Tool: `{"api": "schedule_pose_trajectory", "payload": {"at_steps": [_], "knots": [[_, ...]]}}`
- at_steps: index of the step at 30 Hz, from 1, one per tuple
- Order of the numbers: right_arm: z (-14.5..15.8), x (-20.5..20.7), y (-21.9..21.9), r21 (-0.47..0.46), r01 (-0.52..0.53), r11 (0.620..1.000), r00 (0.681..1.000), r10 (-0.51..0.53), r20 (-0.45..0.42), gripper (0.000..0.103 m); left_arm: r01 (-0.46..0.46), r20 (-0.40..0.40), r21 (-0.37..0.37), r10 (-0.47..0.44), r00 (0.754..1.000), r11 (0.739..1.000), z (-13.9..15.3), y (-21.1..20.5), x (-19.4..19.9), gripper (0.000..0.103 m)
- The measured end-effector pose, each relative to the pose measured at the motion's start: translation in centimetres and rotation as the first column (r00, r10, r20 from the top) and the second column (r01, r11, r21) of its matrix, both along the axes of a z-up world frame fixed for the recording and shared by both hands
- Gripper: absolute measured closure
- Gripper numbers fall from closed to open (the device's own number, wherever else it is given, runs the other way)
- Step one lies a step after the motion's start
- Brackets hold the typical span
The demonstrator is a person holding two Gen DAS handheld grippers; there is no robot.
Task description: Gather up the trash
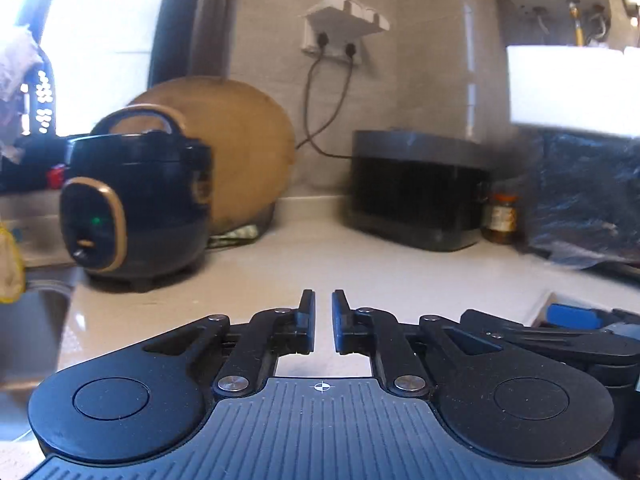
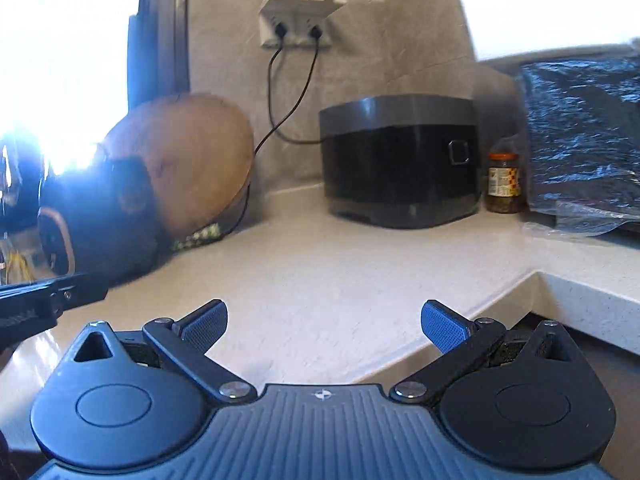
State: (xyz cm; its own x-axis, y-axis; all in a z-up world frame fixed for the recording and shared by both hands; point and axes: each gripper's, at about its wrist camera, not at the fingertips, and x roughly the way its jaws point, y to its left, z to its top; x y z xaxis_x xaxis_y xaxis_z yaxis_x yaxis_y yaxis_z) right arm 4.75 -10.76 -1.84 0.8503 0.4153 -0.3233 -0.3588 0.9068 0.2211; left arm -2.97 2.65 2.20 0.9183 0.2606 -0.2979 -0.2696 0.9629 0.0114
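Right, I'm holding both grippers level above the counter (image 2: pixel 320 272), facing the corner. My left gripper (image 1: pixel 323 322) is clenched, fingers nearly together on nothing. My right gripper (image 2: pixel 324 326) is spread wide, also empty. I'm hunting for trash, I reckon, and none is plainly showing, so I cannot tell where it is, nor its long axis or heading. Nearest candidate, I'd judge: the crinkled black plastic bag (image 2: pixel 580 128) just right of the boxy dark appliance (image 2: pixel 400 160), past the jar (image 2: pixel 503 182). Next I'm needing to scan and reach.
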Motion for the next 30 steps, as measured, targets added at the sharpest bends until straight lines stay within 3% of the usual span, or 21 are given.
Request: {"api": "schedule_pose_trajectory", "payload": {"at_steps": [3,7,15,30], "knots": [[-0.3,-0.2,0.5,-0.004,-0.003,1.000,1.000,0.003,-0.024,0.000,0.053,-0.050,-0.036,-0.055,0.997,0.998,-0.8,-0.2,0.5,0.092],[-0.4,-0.1,0.6,-0.015,0.029,0.999,0.998,-0.029,-0.051,0.000,0.089,-0.095,-0.003,-0.089,0.992,0.996,-1.1,-0.9,0.5,0.092],[-1.1,0.4,-0.1,-0.013,0.042,0.999,0.994,-0.043,-0.096,0.000,0.086,-0.114,-0.014,-0.087,0.990,0.996,-2.0,-1.2,1.4,0.092],[-1.0,0.2,-0.3,-0.008,0.046,0.999,0.994,-0.047,-0.104,0.000,0.104,-0.120,-0.009,-0.104,0.987,0.995,-2.1,-1.6,1.5,0.092]]}}
